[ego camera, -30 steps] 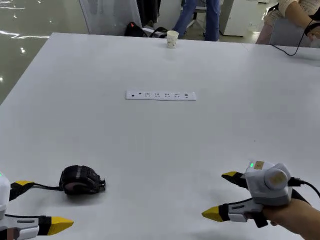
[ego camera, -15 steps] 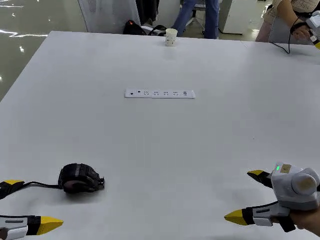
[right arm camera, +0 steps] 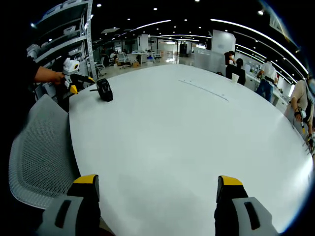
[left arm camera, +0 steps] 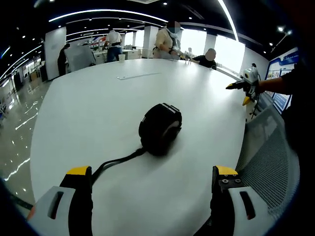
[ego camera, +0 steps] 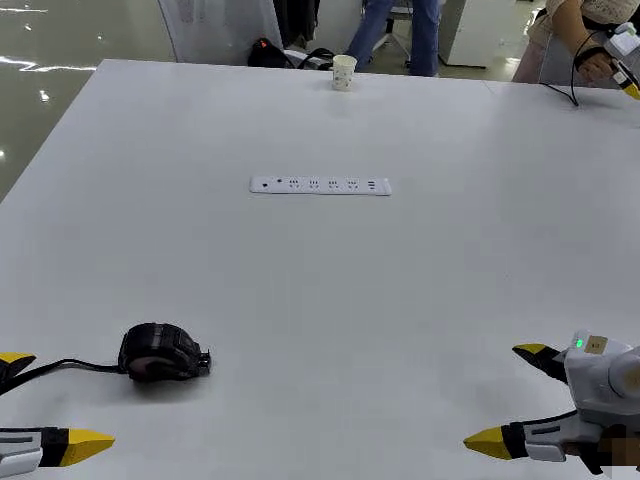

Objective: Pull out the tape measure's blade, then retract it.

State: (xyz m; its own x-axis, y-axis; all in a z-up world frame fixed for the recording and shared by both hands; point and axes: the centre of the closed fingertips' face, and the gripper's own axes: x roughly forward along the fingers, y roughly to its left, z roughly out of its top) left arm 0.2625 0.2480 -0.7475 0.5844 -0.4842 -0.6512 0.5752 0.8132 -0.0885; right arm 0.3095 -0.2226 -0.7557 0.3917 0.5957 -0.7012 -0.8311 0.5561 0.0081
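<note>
**A:** The left gripper (ego camera: 48,400) is spread wide and empty. The right gripper (ego camera: 510,396) is open too, well apart by the near right edge of the tabletop (ego camera: 320,300).

**B:** What's the risk?

**A:** The tape measure (ego camera: 160,352) lies loose near the near-left edge. If a gripper pinches its cord (ego camera: 70,367) instead of the case, the tape measure will likely slide.

**B:** How does it look?

**A:** It's black and rounded, and the blade seems to be housed.

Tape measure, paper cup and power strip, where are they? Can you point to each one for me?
tape measure (ego camera: 158,352), head view, the middle of its black case
paper cup (ego camera: 344,74), head view, its side wall
power strip (ego camera: 320,185), head view, the middle of its top face
</note>
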